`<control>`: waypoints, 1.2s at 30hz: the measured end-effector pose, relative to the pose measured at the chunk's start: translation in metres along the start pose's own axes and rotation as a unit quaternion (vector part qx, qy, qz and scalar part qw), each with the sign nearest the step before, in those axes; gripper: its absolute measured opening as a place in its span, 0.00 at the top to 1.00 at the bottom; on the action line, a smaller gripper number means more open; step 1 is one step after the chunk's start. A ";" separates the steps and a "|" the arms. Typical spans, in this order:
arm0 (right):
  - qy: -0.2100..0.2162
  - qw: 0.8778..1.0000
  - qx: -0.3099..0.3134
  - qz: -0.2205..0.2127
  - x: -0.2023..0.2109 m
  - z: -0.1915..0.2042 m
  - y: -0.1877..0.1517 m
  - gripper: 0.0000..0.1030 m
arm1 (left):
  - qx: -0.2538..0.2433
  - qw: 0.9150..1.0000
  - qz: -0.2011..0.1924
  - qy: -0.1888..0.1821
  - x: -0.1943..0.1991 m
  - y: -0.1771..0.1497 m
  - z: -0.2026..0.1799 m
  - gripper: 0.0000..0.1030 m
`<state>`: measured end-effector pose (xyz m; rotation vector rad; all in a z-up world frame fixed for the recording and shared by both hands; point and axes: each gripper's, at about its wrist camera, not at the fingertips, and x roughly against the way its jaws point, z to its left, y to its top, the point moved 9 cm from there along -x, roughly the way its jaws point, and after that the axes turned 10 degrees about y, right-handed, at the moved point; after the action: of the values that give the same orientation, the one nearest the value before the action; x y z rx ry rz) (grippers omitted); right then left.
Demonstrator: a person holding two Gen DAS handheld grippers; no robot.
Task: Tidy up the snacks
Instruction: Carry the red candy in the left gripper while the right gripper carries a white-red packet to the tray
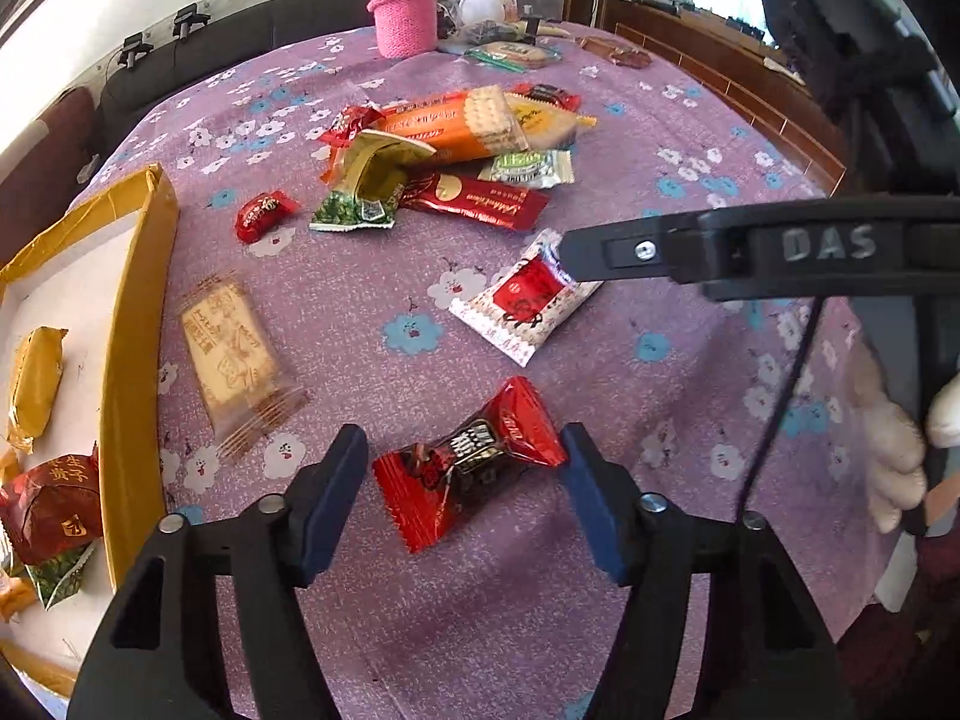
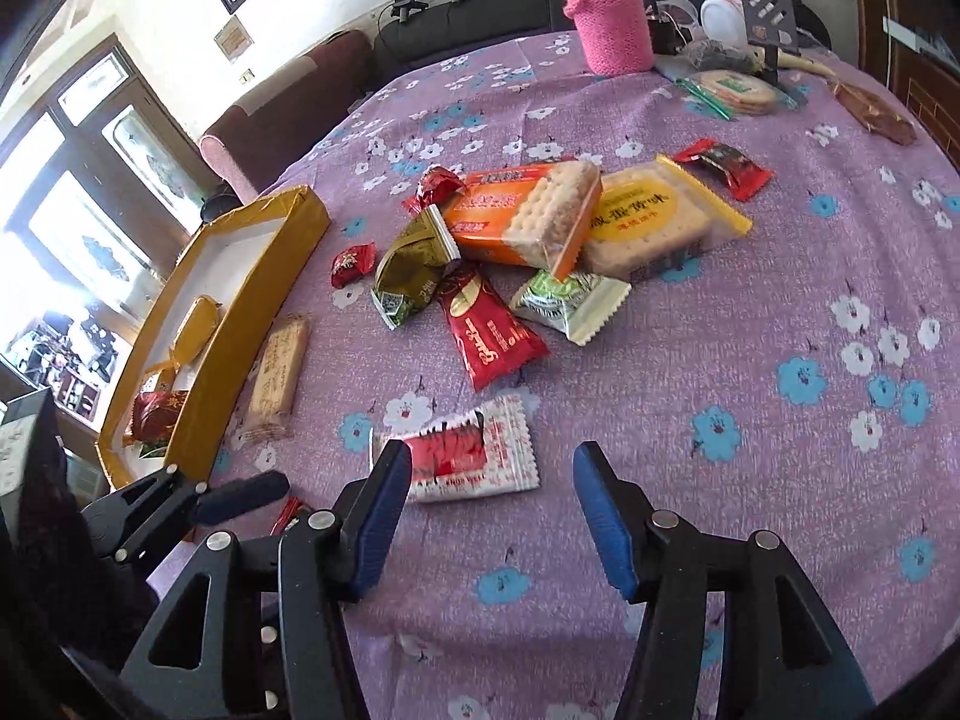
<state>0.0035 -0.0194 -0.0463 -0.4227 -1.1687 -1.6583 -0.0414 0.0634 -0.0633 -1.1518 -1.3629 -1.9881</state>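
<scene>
In the left wrist view my left gripper [image 1: 465, 480] stands open around a red and black candy [image 1: 474, 462] lying on the purple flowered cloth [image 1: 600, 138]. The pads sit just off its wrapper ends. My right gripper [image 2: 489, 480] is open too, low over a white and red packet [image 2: 474, 462] that lies by its left finger. One right finger shows over that packet [image 1: 522, 300] in the left wrist view. A yellow box [image 1: 138, 300] at the left holds a few wrapped snacks. A pile of snacks [image 2: 516, 228] lies mid-table.
A clear biscuit pack [image 1: 231, 348] lies beside the box wall [image 2: 264, 300], with a small red candy [image 1: 264, 213] further back. A pink knitted bottle [image 2: 612, 24] and more items stand at the far edge. A gloved hand [image 1: 894, 462] shows at the right.
</scene>
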 end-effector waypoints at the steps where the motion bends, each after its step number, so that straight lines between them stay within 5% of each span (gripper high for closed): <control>1: 0.016 1.000 -0.013 0.007 0.001 -0.001 -0.003 0.42 | -0.005 1.000 -0.010 0.000 0.002 0.000 -0.002 0.35; 5: 0.063 0.996 -0.052 0.037 -0.014 0.005 -0.008 0.42 | 0.020 1.000 -0.016 -0.016 0.009 0.000 0.002 0.65; 10: 0.001 0.999 -0.030 0.032 -0.039 0.016 0.017 0.42 | 0.063 0.997 -0.018 -0.029 0.016 -0.009 0.010 0.67; 16: -0.078 0.995 0.036 0.049 -0.055 0.033 0.016 0.41 | 0.080 0.996 -0.026 -0.018 0.012 -0.006 0.008 0.58; 18: -0.101 0.992 0.059 0.047 -0.052 0.031 0.012 0.54 | 0.068 0.997 -0.034 -0.005 0.012 -0.006 0.006 0.59; 19: -0.118 0.990 0.070 0.044 -0.050 0.029 0.010 0.69 | 0.070 0.997 -0.037 -0.007 0.013 -0.006 0.007 0.63; 29: -0.043 0.997 0.070 -0.008 -0.008 0.046 0.006 0.72 | 0.191 0.976 -0.097 -0.045 0.073 -0.020 0.073 0.71; 36: 0.060 0.992 0.113 -0.019 -0.004 0.133 0.022 0.72 | 0.256 0.958 -0.122 0.041 0.110 -0.024 0.176 0.71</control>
<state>-0.0093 0.0948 0.0233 -0.1565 -1.2637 -1.5386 -0.0523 0.2424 0.0439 -0.6805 -1.9005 -1.6547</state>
